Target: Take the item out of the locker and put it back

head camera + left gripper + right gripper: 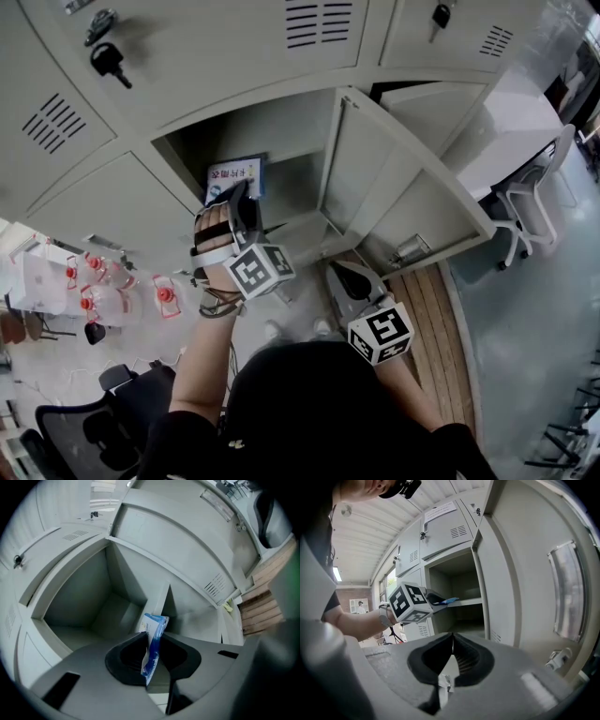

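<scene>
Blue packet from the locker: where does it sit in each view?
Head view: blue packet upper centre-left, at the locker mouth, in the left gripper.
Left gripper view: packet lower centre, upright between the jaws.
Right gripper view: packet left of centre, edge-on, a thin blue sliver.
Shared landmark: the open locker compartment.

Pale grey lockers (216, 56) filled the wall, their doors slotted with vents (314, 23) and hung with black keys (108, 61). A grey floor (553, 309) spread to the right, with a strip of wood planks (427, 305) at the lockers' foot. A white desk (511, 117) and a white chair (530, 202) stood at the right. At the left, clear jugs (98, 300) with red caps sat near a black office chair (70, 427). In the right gripper view a white slatted ceiling (370, 527) carried a lit lamp (336, 573) above a brick wall (351, 592).
</scene>
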Demonstrator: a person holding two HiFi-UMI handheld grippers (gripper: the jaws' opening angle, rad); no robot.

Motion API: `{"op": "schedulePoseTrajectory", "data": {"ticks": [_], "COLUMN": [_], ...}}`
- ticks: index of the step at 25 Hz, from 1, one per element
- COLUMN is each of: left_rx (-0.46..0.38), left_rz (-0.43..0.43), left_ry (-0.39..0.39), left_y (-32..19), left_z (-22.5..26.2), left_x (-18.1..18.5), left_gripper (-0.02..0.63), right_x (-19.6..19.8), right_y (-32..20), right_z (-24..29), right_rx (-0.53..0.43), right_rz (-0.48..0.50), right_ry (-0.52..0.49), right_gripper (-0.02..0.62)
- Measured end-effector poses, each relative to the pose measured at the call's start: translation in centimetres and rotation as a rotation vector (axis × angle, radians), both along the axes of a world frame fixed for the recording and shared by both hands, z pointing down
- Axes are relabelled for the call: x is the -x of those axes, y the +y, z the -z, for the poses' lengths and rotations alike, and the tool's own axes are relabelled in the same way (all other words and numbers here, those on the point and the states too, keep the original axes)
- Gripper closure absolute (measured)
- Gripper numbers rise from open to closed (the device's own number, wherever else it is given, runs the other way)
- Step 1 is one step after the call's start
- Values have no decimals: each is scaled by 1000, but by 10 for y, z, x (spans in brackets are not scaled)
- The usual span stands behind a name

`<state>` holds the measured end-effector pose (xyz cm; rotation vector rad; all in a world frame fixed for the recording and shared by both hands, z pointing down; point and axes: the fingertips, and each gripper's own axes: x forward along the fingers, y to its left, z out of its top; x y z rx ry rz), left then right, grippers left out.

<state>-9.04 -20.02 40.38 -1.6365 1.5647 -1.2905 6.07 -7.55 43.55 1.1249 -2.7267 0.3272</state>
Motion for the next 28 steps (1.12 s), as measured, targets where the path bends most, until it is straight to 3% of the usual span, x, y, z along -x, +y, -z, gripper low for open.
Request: {"op": "schedulePoseTrajectory", "data": {"ticks": [10,15,28], "left_rx": [-53,-76,-55], "left_rz": [-22,-48,-120], "left_ry": [136,308,569], "left_y": [26,42,81], "left_z": [18,34,26], "left_x": [-1,-5,1], "left_gripper": [551,554,560], "right_x": [14,23,47], "right_y": [4,5,7], "right_z": [-3,-4,-5], "right_rx": [11,14,17], "right_rz": [51,77,135], "right_ry": [-3,-4,0], "right_gripper": [597,597,597]}}
